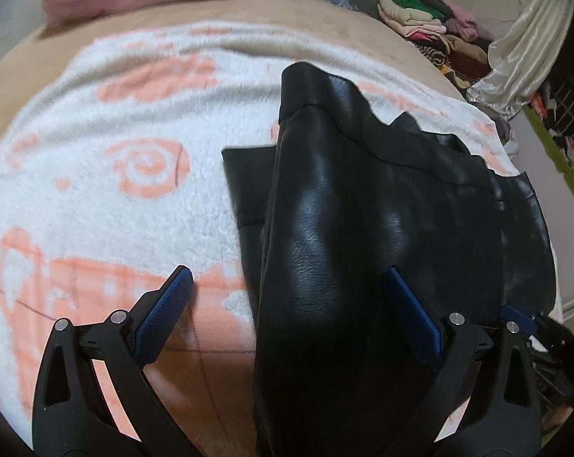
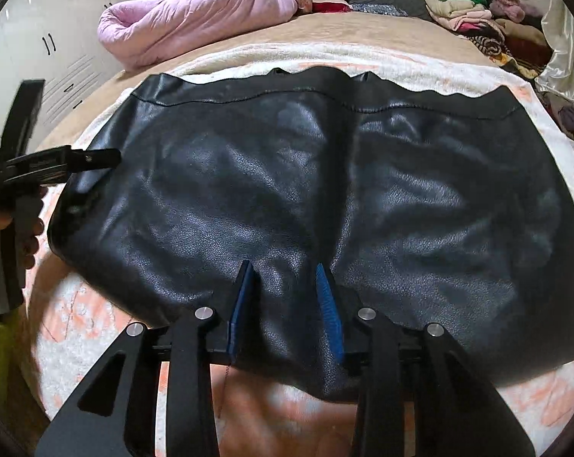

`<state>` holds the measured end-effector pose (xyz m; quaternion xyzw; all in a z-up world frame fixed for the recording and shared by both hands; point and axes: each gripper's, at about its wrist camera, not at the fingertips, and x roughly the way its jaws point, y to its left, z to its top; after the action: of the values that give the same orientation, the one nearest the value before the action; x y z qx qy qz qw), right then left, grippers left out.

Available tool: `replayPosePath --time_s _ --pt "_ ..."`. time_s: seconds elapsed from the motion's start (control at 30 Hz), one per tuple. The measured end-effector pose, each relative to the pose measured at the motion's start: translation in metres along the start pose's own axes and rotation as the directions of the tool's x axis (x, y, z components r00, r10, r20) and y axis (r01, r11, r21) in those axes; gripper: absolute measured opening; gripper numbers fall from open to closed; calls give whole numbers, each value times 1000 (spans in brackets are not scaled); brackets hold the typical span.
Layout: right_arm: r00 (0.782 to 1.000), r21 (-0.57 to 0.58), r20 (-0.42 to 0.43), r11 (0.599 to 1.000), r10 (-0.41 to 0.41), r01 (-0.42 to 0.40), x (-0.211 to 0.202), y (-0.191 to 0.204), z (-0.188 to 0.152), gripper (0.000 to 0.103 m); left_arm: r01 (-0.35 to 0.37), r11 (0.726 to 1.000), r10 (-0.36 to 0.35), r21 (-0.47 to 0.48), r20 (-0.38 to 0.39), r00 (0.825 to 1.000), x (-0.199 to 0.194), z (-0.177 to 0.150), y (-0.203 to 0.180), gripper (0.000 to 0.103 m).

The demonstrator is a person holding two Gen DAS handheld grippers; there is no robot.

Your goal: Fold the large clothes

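Observation:
A large black leather garment (image 2: 306, 198) lies folded and spread on a white and pink fleece blanket (image 2: 363, 57) on the bed. In the left wrist view the garment (image 1: 344, 228) runs away from me, its near edge between my fingers. My left gripper (image 1: 287, 278) is wide open over that edge, holding nothing. My right gripper (image 2: 285, 270) has its blue pads partly closed around a raised pinch of the garment's near edge. The left gripper (image 2: 108, 158) also shows in the right wrist view at the garment's left edge.
A pink quilt (image 2: 195, 11) lies at the head of the bed. A pile of folded clothes (image 2: 473, 11) sits at the far right corner. A cream satin cloth (image 1: 523, 49) hangs at the right. White cupboards (image 2: 39, 57) stand at the left.

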<state>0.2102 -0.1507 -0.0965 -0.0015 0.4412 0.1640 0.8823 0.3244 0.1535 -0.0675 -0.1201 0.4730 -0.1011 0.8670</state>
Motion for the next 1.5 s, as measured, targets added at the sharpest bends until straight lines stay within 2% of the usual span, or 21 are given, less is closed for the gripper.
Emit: replayPosePath --time_s 0.1,0.17,0.2,0.23,0.33,0.4,0.63,0.73,0.8,0.87,1.03,1.17,1.23,1.4,1.5 --pt "1000 4 1 1000 5 -5 0 0 0 33 15 1000 -15 -1 -5 1000 4 -4 2 91" --pt "1000 3 8 1000 14 -14 -5 0 2 33 55 998 -55 -3 -7 998 2 -6 1 76" --pt "1000 -3 12 1000 16 -16 -8 0 4 33 91 996 -91 -12 -10 996 1 -7 0 62" --pt "1000 -14 23 1000 12 -12 -13 0 7 33 91 996 -91 -9 -7 996 -1 -9 -2 59" --pt "992 -45 118 998 -33 39 -31 4 25 33 75 997 -76 11 6 997 -4 -11 -8 55" --pt "989 -28 141 999 -33 37 -33 2 41 33 78 997 -78 13 12 997 -7 -12 -9 53" --pt "994 47 107 999 -25 20 1 -7 102 33 77 996 -79 51 41 996 -17 -6 -17 46" --pt "993 57 84 996 -78 73 31 -4 124 33 87 995 -89 49 39 995 -18 -4 -17 46" --pt "994 77 31 992 -101 98 51 -11 130 33 96 995 -97 36 35 995 -16 -3 -15 46" --pt "994 107 -38 989 -100 104 74 -20 128 33 103 994 -104 28 34 994 -15 -2 -14 46" --pt "995 120 -26 987 -101 104 87 -26 119 33 107 994 -108 22 40 993 -16 0 -18 46" --pt "998 131 -12 990 -58 59 61 -27 118 32 120 993 -120 4 35 992 -16 0 -15 46" --pt "999 106 28 994 -32 29 40 -18 114 34 129 992 -129 0 35 991 -17 1 -13 46" --pt "997 31 83 1000 5 -7 -6 5 73 34 138 990 -137 -7 42 990 -17 1 -13 46" --pt "999 49 44 999 -23 21 -4 5 51 34 138 990 -137 -5 44 990 -17 1 -13 46"
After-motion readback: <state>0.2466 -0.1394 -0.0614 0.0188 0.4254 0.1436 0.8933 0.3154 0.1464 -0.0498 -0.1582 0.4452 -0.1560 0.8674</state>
